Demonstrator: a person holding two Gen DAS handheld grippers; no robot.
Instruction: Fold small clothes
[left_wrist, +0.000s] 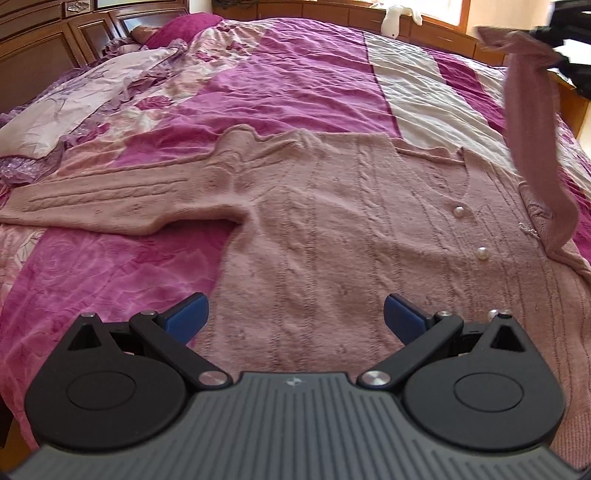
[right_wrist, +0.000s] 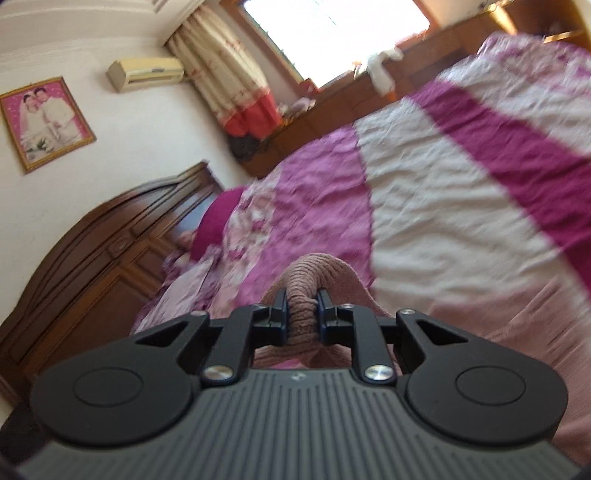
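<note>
Sleeve-fold step. My right gripper (right_wrist: 302, 308) pinches the cardigan's right sleeve (left_wrist: 532, 122), lifted off the bed (left_wrist: 295, 74). Left gripper (left_wrist: 295, 317) spread wide, empty, above the cardigan (left_wrist: 314, 229) lying flat. Next, I judge: carry sleeve across body, lay flat.

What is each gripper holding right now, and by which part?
The right gripper pinches the pink cardigan by its sleeve cuff, lifted. The left gripper holds nothing, jaws open.
</note>
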